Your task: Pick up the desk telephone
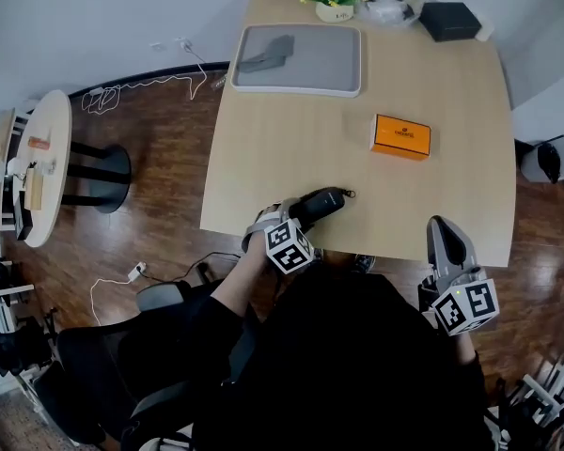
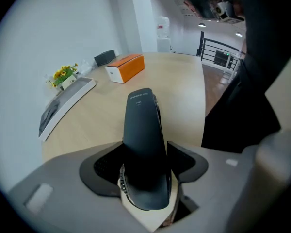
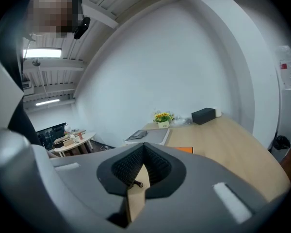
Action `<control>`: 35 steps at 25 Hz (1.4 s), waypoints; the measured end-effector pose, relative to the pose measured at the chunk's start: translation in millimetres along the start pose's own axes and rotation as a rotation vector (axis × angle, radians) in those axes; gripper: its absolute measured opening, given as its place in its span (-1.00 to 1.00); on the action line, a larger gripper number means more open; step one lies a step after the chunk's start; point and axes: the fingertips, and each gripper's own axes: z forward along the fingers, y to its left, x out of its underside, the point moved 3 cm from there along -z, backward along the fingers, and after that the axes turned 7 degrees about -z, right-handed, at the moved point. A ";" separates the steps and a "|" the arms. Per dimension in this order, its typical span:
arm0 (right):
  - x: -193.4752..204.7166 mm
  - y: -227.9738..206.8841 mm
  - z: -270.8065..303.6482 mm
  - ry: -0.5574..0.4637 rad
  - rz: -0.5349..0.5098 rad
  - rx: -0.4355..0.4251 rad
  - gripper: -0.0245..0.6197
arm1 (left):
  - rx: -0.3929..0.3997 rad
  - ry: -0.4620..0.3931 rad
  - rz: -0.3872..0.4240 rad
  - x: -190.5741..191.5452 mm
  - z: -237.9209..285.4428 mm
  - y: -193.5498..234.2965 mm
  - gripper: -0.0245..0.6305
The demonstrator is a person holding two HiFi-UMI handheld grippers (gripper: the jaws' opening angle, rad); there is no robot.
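My left claw point(image 2: 145, 165) grips the telephone handset point(image 2: 140, 120) midway. It's smooth, rigid plastic, probably light but slippery, so I judge the waist the best hold. My right claw point(image 3: 141, 166) is closed and empty.

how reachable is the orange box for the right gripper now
Probably reachable: the right gripper, shut and empty, is at the near edge of the table, and only bare tabletop lies between it and the orange box.
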 end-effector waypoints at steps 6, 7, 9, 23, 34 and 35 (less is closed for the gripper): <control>9.6 -9.6 1.1 0.022 0.026 -0.002 -0.92 | 0.061 0.099 0.032 6.5 18.3 -0.3 -0.10; 10.0 -10.7 0.6 0.021 0.027 -0.002 -0.92 | 0.060 0.105 0.044 6.3 19.7 -0.8 -0.10; 12.4 -13.5 -0.2 0.021 0.032 0.001 -0.92 | 0.070 0.089 0.047 5.5 19.5 -0.9 -0.10; 9.6 -15.9 -6.5 -0.013 0.024 0.016 -0.92 | 0.050 -0.152 -0.347 -9.2 -18.2 2.7 -0.12; -3.5 -20.6 -0.8 -0.054 0.012 0.011 -0.92 | -0.093 -0.664 -0.297 -146.0 -191.1 17.9 -0.13; -4.2 -19.6 -0.2 -0.055 0.012 0.008 -0.92 | -0.102 -0.703 -0.290 -155.3 -206.1 17.5 -0.12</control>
